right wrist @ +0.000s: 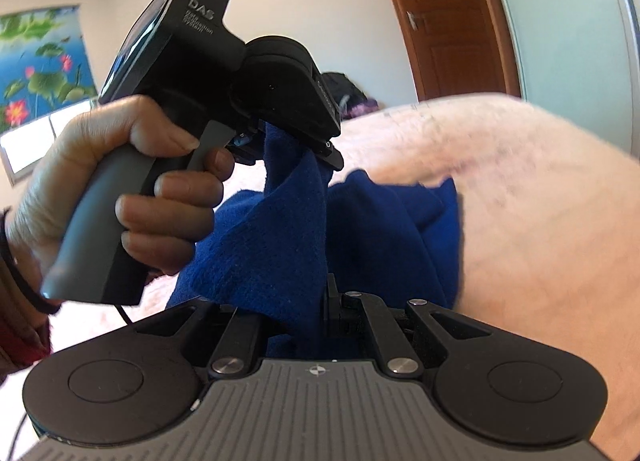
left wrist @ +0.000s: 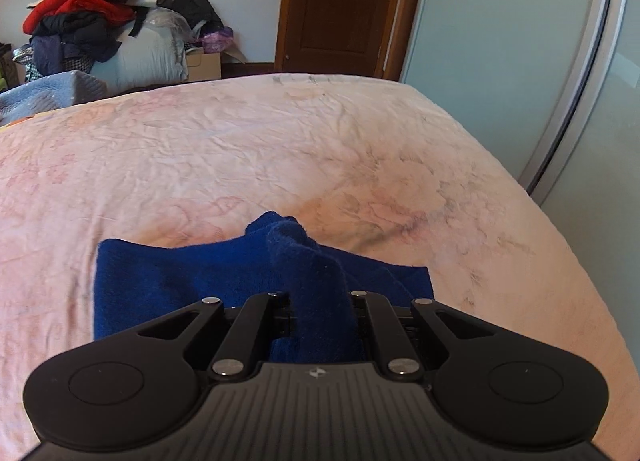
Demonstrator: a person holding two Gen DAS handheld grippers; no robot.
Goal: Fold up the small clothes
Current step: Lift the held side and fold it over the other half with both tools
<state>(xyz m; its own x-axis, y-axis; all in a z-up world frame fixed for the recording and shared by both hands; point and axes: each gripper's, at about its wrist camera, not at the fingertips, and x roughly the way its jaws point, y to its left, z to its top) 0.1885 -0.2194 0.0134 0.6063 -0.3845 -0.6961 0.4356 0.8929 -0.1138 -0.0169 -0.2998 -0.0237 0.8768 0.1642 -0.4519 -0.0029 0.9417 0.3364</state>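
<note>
A blue fleece cloth lies on the pink bed, with its near edge lifted. My left gripper is shut on a bunched fold of the cloth, which hides the fingertips. In the right wrist view the left gripper shows from the side, held by a hand, with the cloth hanging from its jaws. My right gripper is shut on another edge of the same cloth, just below the left one. The cloth is stretched between the two grippers above the bed.
A pile of clothes and a cardboard box stand beyond the bed's far left. A wooden door is at the back. A sliding glass wardrobe door runs along the right, close to the bed's edge.
</note>
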